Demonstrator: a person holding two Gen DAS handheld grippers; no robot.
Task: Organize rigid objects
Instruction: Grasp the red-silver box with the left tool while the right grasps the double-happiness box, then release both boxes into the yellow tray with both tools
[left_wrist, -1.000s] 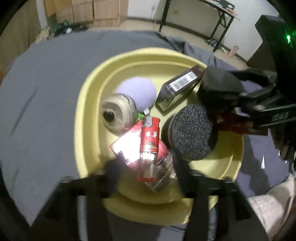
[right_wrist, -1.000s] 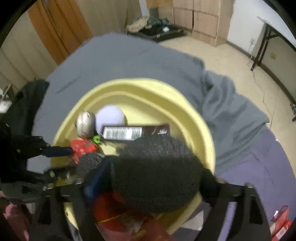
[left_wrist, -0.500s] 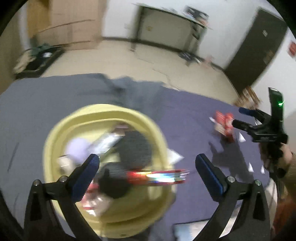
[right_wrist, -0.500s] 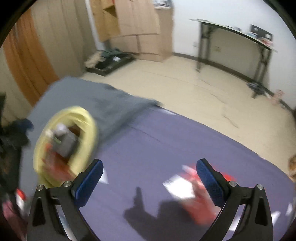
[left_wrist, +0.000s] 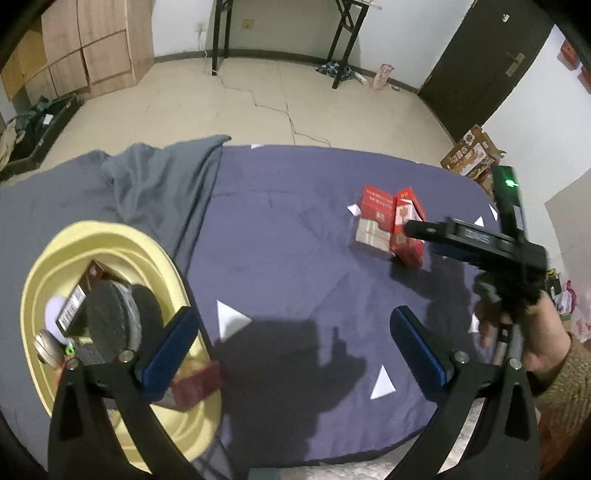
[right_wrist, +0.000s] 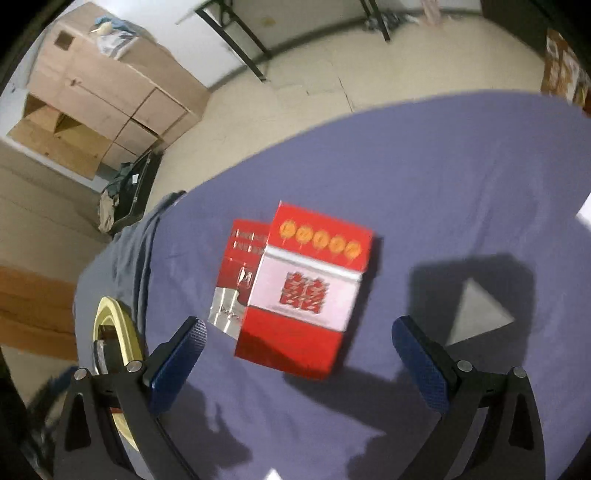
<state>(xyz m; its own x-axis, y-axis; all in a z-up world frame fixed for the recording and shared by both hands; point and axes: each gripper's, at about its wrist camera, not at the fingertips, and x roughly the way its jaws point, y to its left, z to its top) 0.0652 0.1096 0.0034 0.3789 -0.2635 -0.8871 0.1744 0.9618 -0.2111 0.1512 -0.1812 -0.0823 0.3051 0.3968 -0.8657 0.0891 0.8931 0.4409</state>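
Two red cigarette packs lie together on the purple cloth: a red-and-white pack (right_wrist: 306, 291) and a red-and-silver pack (right_wrist: 236, 273) touching its left side. In the left wrist view they show as one pair (left_wrist: 388, 229) at the right. My right gripper (right_wrist: 295, 350) is open and empty, just short of the packs; it also shows in the left wrist view (left_wrist: 476, 236), beside them. My left gripper (left_wrist: 291, 343) is open and empty, over the cloth next to the yellow basin (left_wrist: 37, 280). The basin holds two black round sponges (left_wrist: 114, 314), a dark box, a metal can and red packs.
White paper triangles (left_wrist: 231, 317) lie scattered on the purple cloth. A grey cloth (left_wrist: 147, 184) covers the left side under the basin. The mat's front edge is near my left gripper. Cardboard boxes (right_wrist: 110, 99) and folding table legs stand on the floor beyond.
Both grippers have left the basin and moved right. The right gripper let go of its black sponge there and now hovers by the red packs. The left gripper opened and pulled back.
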